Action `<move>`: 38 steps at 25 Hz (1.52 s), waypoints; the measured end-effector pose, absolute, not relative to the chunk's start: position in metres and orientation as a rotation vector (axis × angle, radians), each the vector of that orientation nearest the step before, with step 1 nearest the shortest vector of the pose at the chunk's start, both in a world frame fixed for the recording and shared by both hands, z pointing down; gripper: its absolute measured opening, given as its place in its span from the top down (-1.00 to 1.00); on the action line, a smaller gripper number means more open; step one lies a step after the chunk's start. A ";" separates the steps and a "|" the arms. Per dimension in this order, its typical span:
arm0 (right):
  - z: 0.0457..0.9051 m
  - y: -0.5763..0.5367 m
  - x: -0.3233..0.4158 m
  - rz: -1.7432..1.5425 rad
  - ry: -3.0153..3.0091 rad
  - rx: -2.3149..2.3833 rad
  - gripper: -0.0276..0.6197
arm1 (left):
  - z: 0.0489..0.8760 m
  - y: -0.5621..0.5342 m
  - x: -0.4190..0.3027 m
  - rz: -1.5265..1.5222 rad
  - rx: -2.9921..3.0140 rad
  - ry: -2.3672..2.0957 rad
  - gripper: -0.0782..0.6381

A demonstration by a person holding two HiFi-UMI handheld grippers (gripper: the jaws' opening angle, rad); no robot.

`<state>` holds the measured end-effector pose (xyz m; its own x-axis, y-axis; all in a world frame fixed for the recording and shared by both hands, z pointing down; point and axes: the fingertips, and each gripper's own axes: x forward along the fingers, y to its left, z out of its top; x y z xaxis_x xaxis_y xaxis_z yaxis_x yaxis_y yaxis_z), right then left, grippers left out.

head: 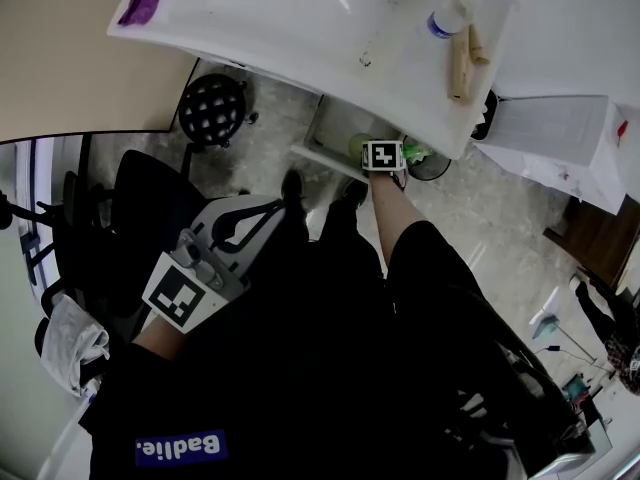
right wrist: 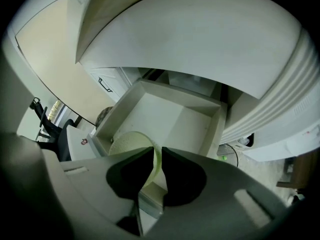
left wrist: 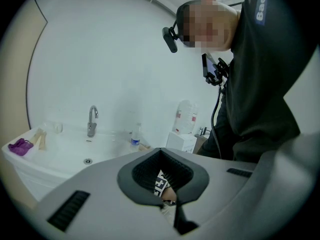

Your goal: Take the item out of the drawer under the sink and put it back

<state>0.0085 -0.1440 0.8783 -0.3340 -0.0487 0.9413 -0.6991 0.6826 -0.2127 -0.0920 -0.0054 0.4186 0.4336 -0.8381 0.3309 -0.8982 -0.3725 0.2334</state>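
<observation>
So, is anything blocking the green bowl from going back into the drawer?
Nothing visible does. The drawer stands open and bare under the bowl, whose rim sits between the right gripper's opening fingers.

White "Badlie." on a blue patch (head: 180,448), on the person's dark top (head: 330,368)

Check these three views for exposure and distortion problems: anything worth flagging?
Head view: the person's dark clothing swallows the lower half, while the sink is bright with a small glare spot. Left gripper view: heavy fisheye vignette; white wall and sink washed out. Right gripper view: fisheye curves the drawer; the right claw, opening around the green bowl rim, sits in deep shadow.
</observation>
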 end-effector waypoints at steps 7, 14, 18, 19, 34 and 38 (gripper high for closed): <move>0.855 -0.140 0.006 0.779 -1.849 0.600 0.73 | 0.407 -0.009 -0.095 0.171 2.376 -1.460 0.80; 0.807 -0.131 0.011 0.787 -1.910 0.651 0.73 | 0.385 -0.014 -0.093 0.080 2.488 -1.391 0.80; 0.770 -0.126 0.010 0.783 -1.968 0.680 0.73 | 0.377 -0.012 -0.095 0.048 2.541 -1.333 0.80; 0.760 -0.124 0.010 0.788 -1.985 0.692 0.73 | 0.377 -0.012 -0.095 0.043 2.545 -1.320 0.80; 0.582 -0.066 0.009 0.783 -2.379 0.813 0.74 | 0.370 -0.003 -0.067 -0.058 2.678 -1.010 0.80; 0.528 -0.050 0.011 0.729 -2.502 0.834 0.80 | 0.369 -0.001 -0.052 -0.053 2.712 -0.923 0.80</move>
